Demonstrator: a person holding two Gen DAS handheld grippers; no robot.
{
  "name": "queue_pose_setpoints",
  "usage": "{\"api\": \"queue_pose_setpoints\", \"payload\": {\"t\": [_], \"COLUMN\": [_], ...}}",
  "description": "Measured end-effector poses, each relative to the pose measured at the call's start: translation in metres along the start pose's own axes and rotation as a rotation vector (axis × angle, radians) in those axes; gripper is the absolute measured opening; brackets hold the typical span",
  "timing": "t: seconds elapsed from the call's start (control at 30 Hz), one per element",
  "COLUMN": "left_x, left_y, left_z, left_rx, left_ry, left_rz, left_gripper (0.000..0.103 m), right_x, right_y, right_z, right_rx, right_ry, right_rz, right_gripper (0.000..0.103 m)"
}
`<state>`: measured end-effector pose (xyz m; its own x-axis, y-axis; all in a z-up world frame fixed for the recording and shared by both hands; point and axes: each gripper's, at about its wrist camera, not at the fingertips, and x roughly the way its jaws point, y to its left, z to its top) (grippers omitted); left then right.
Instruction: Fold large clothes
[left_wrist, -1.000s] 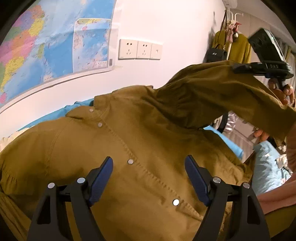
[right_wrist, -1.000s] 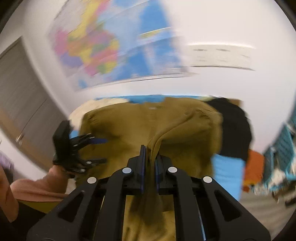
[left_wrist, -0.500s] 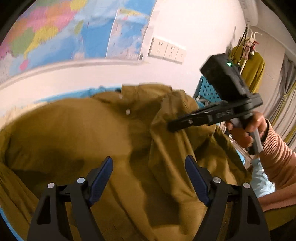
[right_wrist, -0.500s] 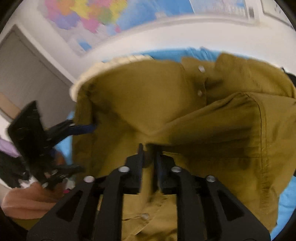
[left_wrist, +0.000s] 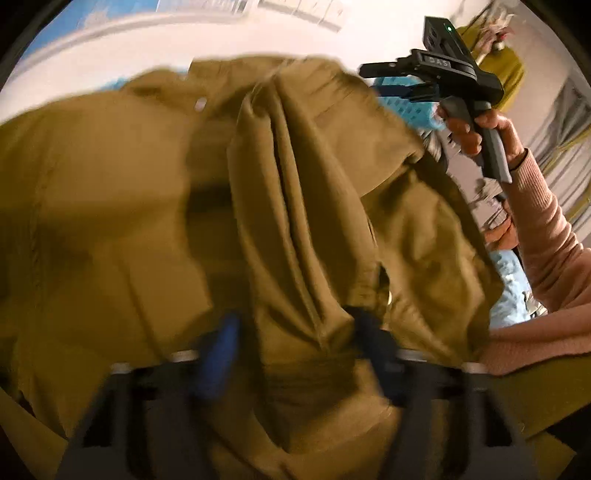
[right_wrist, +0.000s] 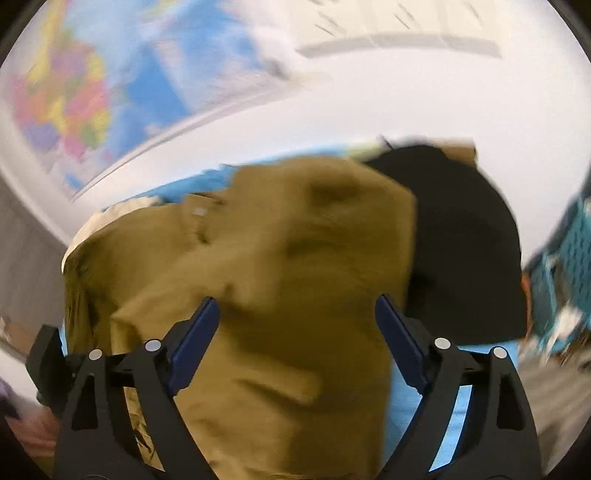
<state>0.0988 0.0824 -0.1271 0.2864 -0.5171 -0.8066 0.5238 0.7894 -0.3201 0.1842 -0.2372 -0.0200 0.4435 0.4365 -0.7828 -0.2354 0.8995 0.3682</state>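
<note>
Your shirt — olive, snap-buttoned, rumpled — lies spread on the blue bed, a sleeve folded in a thick ridge down its middle. Your left gripper is closing its jaws around that ridge's near end; whether the pads press yet is blurred. Your right gripper — jaws opening wide — grips nothing.

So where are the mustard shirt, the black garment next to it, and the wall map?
mustard shirt (right_wrist: 280, 280): right wrist view, on the folded-over cloth in the middle.
black garment (right_wrist: 465, 258): right wrist view, on its broad middle.
wall map (right_wrist: 85, 96): right wrist view, on the coloured patches.
</note>
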Motion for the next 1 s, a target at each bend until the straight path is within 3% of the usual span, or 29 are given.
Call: {"api": "queue_pose_setpoints", "payload": {"t": [0.03,0.17,0.23,0.37,0.47,0.53,0.63,0.73,0.8,0.83,0.9,1.0], "left_x": [0.000,-0.023,-0.042,-0.079,-0.087,-0.085,-0.075,-0.065,-0.062,-0.061,-0.055,-0.050], "left_y": [0.006,0.026,0.040,0.067,0.082,0.081,0.079,0.082,0.085,0.086,0.087,0.087], "left_z": [0.001,0.007,0.013,0.024,0.033,0.035,0.040,0.044,0.047,0.047,0.048,0.048], "left_rx": [-0.021,-0.064,-0.099,-0.167,-0.203,-0.188,-0.184,-0.180,-0.186,-0.183,-0.179,-0.159], "left_ry": [0.016,-0.022,-0.058,-0.116,-0.126,-0.122,-0.121,-0.111,-0.091,-0.083,-0.060,-0.045], "left_rz": [0.003,0.072,0.106,0.220,0.253,0.310,0.313,0.301,0.293,0.304,0.314,0.360], "left_gripper": [0.031,0.027,0.025,0.023,0.028,0.040,0.053,0.067,0.072,0.072,0.072,0.063], "right_x": [0.009,0.035,0.037,0.027,0.011,0.003,-0.001,0.015,0.022,0.024,0.021,-0.004], "right_y": [-0.010,-0.035,-0.036,-0.029,-0.024,-0.025,-0.047,-0.069,-0.070,-0.070,-0.066,-0.043], "right_z": [0.000,-0.010,-0.010,-0.008,-0.003,0.001,0.004,-0.002,-0.004,-0.004,-0.002,-0.002], "right_rx": [0.030,0.101,0.091,0.020,-0.010,-0.016,0.057,0.127,0.139,0.140,0.149,0.095], "right_ry": [0.015,0.059,0.051,0.038,-0.008,-0.041,-0.069,-0.017,0.000,0.004,-0.011,-0.106], "right_rz": [0.006,0.106,0.133,0.147,0.120,0.079,0.028,0.058,0.035,0.027,-0.004,-0.090], "right_gripper": [0.087,0.086,0.077,0.023,0.014,0.013,0.011,0.013,0.020,0.023,0.047,0.049]}}
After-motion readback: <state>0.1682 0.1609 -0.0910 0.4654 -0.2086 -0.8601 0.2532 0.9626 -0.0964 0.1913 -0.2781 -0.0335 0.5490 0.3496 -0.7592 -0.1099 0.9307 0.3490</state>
